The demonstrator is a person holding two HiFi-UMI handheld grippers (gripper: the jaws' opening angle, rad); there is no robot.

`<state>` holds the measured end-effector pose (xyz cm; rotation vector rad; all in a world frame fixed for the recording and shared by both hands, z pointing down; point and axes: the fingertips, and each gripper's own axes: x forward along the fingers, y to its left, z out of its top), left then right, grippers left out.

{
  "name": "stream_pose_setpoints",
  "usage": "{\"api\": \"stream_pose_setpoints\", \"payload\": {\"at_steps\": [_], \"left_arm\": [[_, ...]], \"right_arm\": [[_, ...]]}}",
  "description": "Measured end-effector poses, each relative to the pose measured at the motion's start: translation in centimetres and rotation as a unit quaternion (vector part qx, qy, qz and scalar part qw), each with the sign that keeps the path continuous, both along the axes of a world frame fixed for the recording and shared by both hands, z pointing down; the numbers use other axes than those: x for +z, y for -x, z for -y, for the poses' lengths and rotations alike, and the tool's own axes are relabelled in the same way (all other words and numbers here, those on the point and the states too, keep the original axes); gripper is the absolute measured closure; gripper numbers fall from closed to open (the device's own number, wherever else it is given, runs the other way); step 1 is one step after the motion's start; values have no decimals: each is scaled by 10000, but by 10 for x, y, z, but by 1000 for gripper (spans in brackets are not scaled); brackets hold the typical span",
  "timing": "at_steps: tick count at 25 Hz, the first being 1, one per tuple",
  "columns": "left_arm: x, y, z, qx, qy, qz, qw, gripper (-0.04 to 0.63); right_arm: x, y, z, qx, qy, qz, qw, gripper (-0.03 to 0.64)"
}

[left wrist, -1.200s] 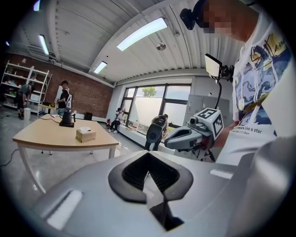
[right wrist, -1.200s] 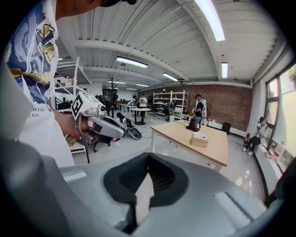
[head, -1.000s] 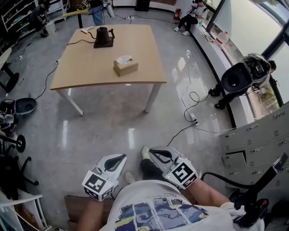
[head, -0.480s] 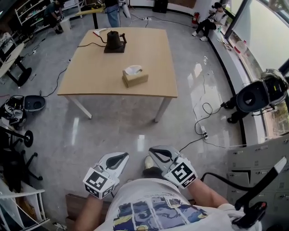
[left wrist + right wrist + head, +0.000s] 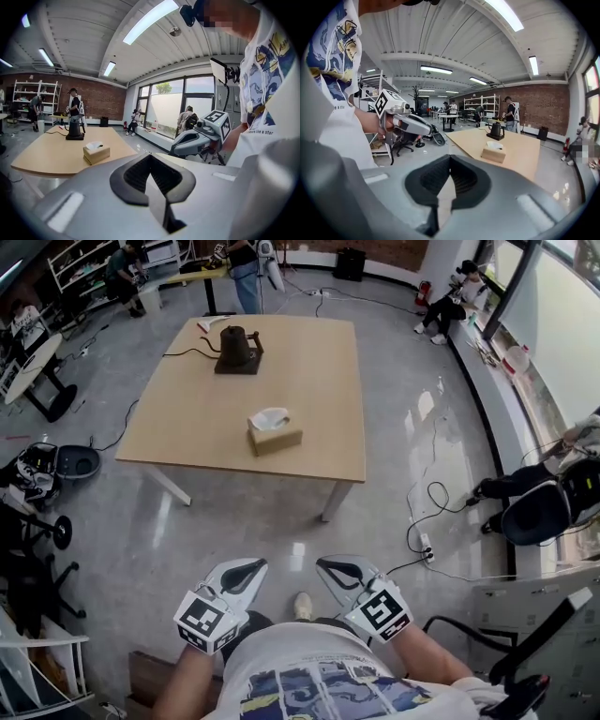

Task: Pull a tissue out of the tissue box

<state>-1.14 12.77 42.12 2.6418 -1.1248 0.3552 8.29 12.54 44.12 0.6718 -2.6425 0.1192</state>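
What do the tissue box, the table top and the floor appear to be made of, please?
Tissue box: seemingly cardboard, matte tan, sharp folded edges, white tissue at top.
Table top: light wood or wood-look laminate, smooth satin, even colour; which one is unclear.
Floor: polished grey concrete or similar, glossy, showing bright reflections.

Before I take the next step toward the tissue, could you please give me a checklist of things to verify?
1. Tissue sticking out of the tissue box: ok, it stands up from the slot.
2. Box within reach: not ok, the table is far ahead of both grippers.
3. Left gripper empty: ok, jaws together on nothing.
4. Right gripper empty: ok, likewise.
5. Jaws open for a grasp: not ok, both shut.
6. Room around the box: ok, the kettle stands apart.
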Motion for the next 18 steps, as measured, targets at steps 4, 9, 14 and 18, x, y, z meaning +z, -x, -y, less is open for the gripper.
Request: {"api": "stream_pose_setpoints", "payload": {"at_steps": [4, 9, 14, 18], "left_arm": [[3, -5, 23, -48, 58, 27, 10000, 594], [9, 9, 58, -90, 117, 5, 9999, 594], [21, 33, 102, -1, 225, -159, 9996, 594], [19, 49, 148, 197, 194, -256, 9993, 594]], "right_arm": [[8, -8, 20, -23, 107, 12, 9999, 614], [15, 0, 56, 38, 192, 40, 9998, 614], [17, 19, 94, 238, 245, -90, 9994, 614], [12, 34, 130, 426, 213, -229, 9986, 614]]}}
